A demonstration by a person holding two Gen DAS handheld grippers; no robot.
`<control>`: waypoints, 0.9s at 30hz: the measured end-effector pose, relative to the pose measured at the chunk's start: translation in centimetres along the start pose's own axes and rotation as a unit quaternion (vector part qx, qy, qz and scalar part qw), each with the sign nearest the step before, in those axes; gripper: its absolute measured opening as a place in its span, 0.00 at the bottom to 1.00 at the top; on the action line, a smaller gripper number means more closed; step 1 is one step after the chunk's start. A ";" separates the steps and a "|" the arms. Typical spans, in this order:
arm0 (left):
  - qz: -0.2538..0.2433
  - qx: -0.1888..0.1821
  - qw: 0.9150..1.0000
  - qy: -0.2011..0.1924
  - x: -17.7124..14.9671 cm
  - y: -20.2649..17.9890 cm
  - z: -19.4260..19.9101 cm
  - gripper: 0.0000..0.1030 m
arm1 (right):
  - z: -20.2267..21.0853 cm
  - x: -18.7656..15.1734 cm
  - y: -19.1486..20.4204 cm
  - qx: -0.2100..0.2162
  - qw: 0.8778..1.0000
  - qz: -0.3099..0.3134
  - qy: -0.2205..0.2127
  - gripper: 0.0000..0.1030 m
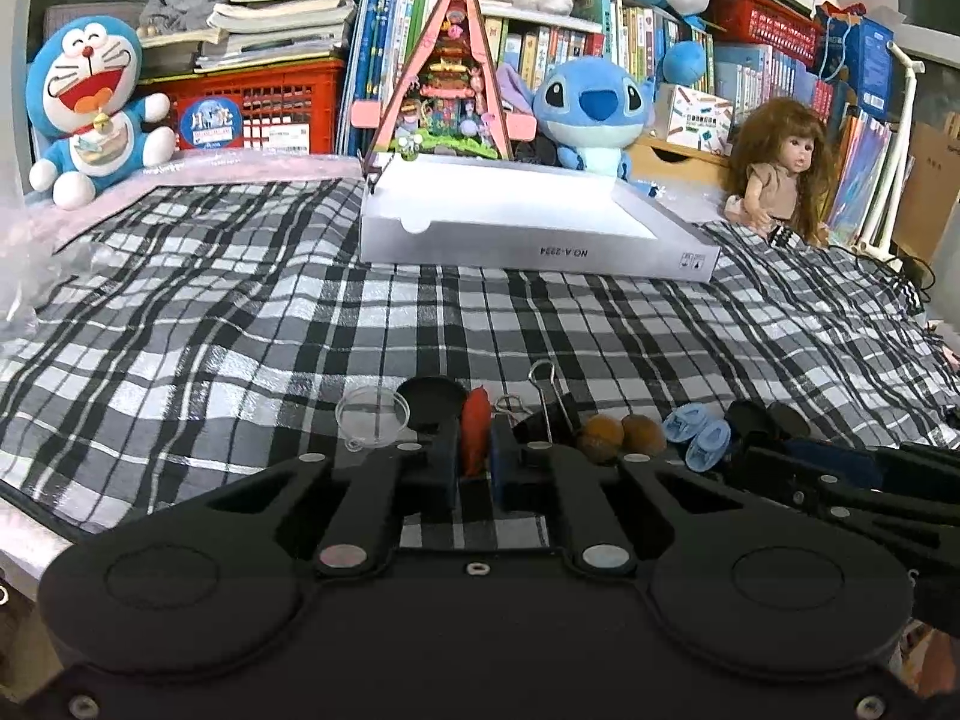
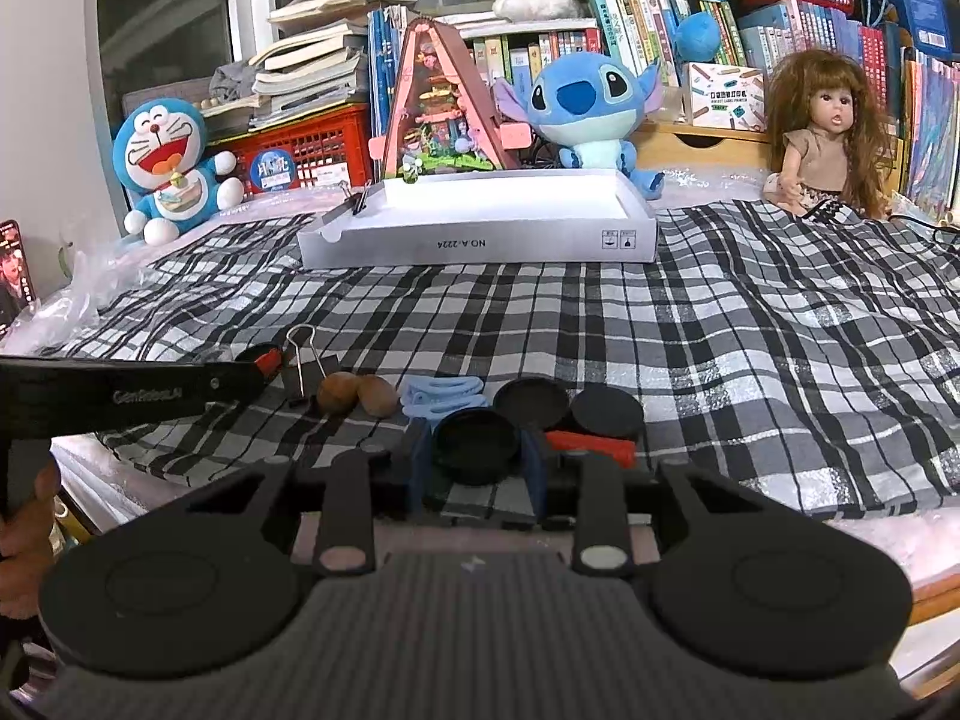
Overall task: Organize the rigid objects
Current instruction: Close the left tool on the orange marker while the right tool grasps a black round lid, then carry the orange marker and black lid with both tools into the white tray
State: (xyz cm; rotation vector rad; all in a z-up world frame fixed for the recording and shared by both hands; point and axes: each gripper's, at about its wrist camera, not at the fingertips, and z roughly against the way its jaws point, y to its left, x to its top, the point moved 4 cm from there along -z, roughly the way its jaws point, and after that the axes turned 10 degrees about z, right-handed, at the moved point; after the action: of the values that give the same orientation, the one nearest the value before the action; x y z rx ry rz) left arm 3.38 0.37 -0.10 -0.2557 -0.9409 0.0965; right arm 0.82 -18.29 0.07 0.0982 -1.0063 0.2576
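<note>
In the left wrist view my left gripper (image 1: 475,429) is shut on a small red piece (image 1: 476,444) that stands upright between its pads, just above the checked cloth. In the right wrist view my right gripper (image 2: 477,435) is shut on a round black lid (image 2: 476,447) low over the cloth. Along the cloth's near edge lie a clear little cup (image 1: 372,417), a black disc (image 1: 432,397), a binder clip (image 2: 303,366), two brown nuts (image 2: 357,395), pale blue doll shoes (image 2: 441,396), two more black discs (image 2: 531,402) and a red block (image 2: 591,447).
A shallow white box (image 2: 480,234) stands at the back middle of the cloth, with a binder clip (image 2: 360,201) at its left corner. Plush toys, a doll (image 2: 831,132), a red crate (image 2: 312,147) and books line the back. A hand (image 2: 27,516) holds the left gripper's handle.
</note>
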 end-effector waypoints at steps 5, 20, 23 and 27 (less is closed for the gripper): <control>0.004 0.004 1.000 -0.012 1.0 -0.1 0.6 0.09 | 0.4 0.6 -0.3 -0.001 1.000 -0.001 -0.008 0.36; 0.006 0.007 1.000 -0.006 5.8 -0.4 -1.6 0.09 | -1.6 4.2 -3.6 0.000 0.999 -0.032 0.007 0.36; 0.009 0.002 1.000 -0.002 6.8 -0.7 -2.4 0.09 | -2.2 5.3 -4.3 0.001 0.999 -0.040 0.007 0.36; 0.010 -0.002 1.000 0.001 8.3 -1.1 -3.4 0.09 | -3.0 6.8 -5.3 0.003 0.999 -0.047 0.008 0.36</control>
State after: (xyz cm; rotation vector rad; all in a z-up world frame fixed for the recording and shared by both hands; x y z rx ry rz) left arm 10.94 0.37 4.81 -0.2687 -0.9378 0.1121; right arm 8.13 -21.65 4.39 0.1493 -0.9822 0.1750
